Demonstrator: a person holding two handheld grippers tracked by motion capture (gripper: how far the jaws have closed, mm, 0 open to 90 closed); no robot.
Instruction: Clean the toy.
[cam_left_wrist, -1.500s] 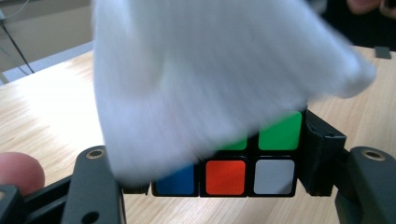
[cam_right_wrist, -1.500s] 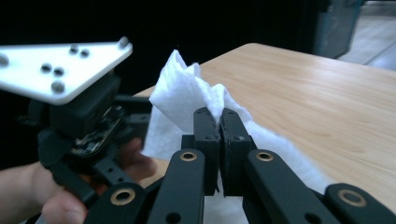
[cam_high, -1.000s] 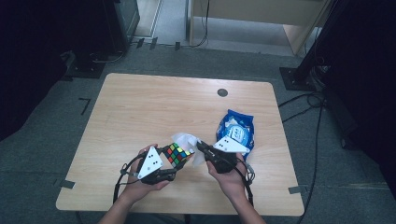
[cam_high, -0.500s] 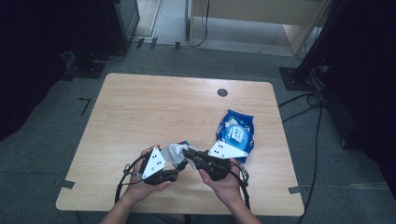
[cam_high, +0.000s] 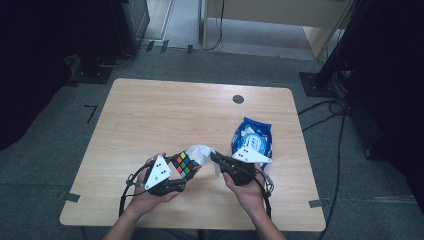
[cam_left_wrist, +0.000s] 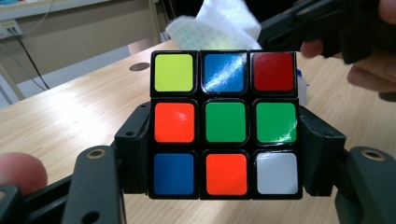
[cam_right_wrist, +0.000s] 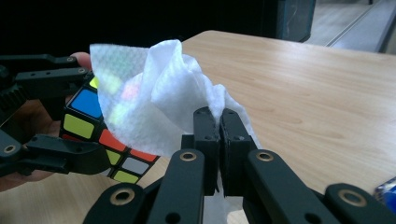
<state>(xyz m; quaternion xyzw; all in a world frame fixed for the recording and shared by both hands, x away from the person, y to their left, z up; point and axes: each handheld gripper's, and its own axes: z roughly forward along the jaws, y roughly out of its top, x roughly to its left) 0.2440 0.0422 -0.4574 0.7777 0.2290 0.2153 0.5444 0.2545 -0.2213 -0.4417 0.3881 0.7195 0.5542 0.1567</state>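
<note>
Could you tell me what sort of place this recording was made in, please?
Probably a lab or office workspace set up for recording: a plain wooden table stands on grey carpet, cables trail across the floor, and dark stand bases sit around it.

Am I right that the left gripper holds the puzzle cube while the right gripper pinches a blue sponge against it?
Not quite: the right gripper pinches a white wipe, not a blue sponge, as the right gripper view shows. The rest stands: the left gripper holds the puzzle cube, and the wipe drapes against it.
</note>
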